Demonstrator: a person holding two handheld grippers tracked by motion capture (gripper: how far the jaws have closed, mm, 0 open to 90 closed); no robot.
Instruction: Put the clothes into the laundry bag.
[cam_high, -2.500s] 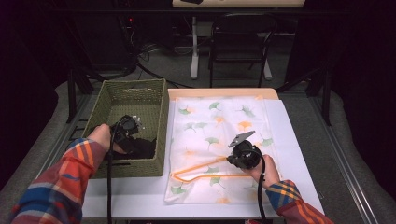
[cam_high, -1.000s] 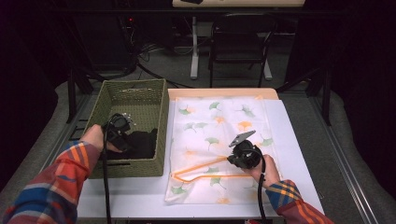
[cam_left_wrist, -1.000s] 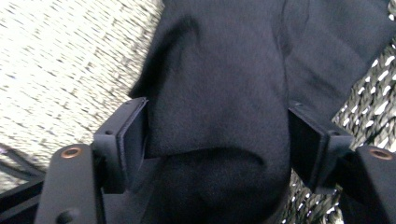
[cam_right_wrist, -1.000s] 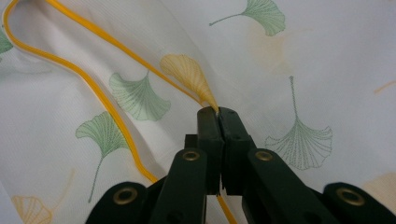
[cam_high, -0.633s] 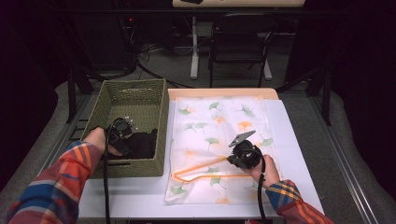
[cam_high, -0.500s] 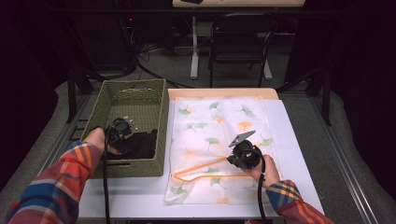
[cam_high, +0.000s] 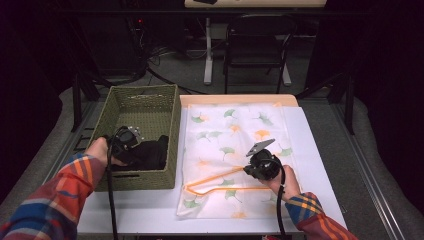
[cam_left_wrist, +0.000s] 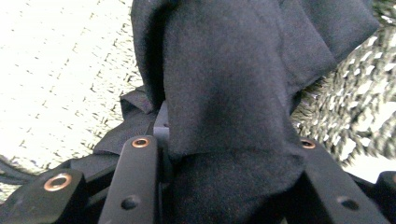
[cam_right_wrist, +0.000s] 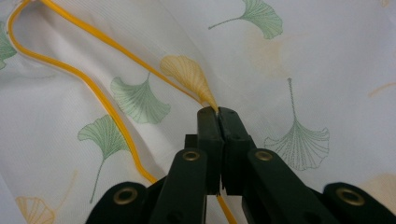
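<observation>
A black cloth lies bunched in the near part of a green woven basket. My left gripper reaches into the basket. Its jaws have just been closing, and in the left gripper view a fold of the black cloth fills the gap between the left gripper's jaws. A white bag printed with ginkgo leaves lies flat on the table. My right gripper is shut on its orange edge. In the right gripper view the right gripper pinches that orange edge.
The basket's pale floor and woven wall surround the cloth. The white table shows bare strips right of the bag and along the near edge. A chair and cables stand on the dark floor beyond the table.
My left gripper has shifted slightly left and nearer inside the basket, against the black cloth. The right gripper and the bag have kept still.
</observation>
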